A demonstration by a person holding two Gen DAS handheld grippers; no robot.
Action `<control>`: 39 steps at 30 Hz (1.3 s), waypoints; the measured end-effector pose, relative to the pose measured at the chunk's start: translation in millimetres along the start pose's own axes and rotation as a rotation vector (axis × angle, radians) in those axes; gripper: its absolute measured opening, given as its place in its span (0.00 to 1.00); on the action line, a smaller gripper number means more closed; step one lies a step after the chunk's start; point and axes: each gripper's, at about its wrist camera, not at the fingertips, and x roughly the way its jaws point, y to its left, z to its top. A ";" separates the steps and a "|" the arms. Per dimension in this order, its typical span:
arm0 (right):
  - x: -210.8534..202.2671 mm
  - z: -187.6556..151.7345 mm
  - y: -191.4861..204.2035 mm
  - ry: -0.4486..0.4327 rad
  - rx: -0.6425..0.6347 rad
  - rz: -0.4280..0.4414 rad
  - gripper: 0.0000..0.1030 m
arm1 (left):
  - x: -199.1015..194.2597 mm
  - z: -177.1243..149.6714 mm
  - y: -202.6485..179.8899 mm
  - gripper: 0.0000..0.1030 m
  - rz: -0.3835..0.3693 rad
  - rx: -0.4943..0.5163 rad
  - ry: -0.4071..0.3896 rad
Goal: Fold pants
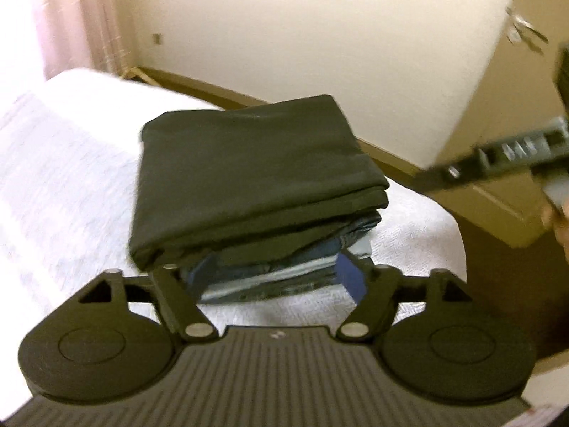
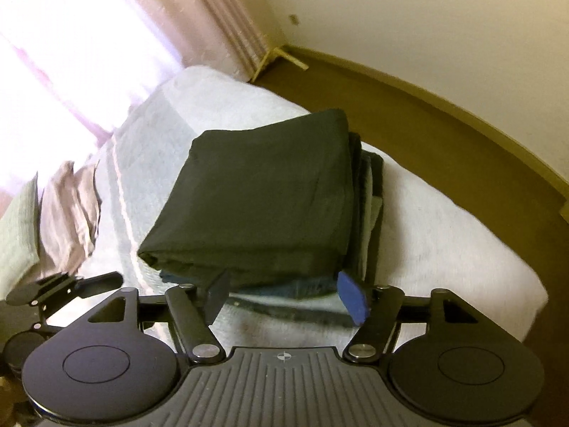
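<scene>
- Lower left of the right-wrist frame: left gripper seen only in part there; in its own view, left gripper with jaws spread wide either side of the pile's near edge, holding nothing.
- Middle of both frames: dark pants folded into a neat rectangle, resting on top of a pile of folded jeans near the end of the bed.
- Folding judged finished for this pair; at most a squaring-up left.
- Count: one dark pair on top, jeans beneath too stacked to number, two pillows at middle left.
- Bottom centre: right gripper jaws wide apart, empty, at the pile's near edge.
</scene>
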 end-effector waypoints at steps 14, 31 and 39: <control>-89.9 -120.5 108.1 -0.103 -0.049 -0.106 0.70 | -139.9 -86.2 27.9 0.99 0.104 -0.160 -0.083; -119.9 -175.5 163.6 -0.141 -0.134 -0.148 0.71 | -208.1 -120.9 19.4 0.99 0.143 -0.191 -0.104; -120.2 -183.8 165.2 -0.141 -0.184 -0.172 0.71 | -202.9 -120.5 13.8 0.99 0.165 -0.199 -0.096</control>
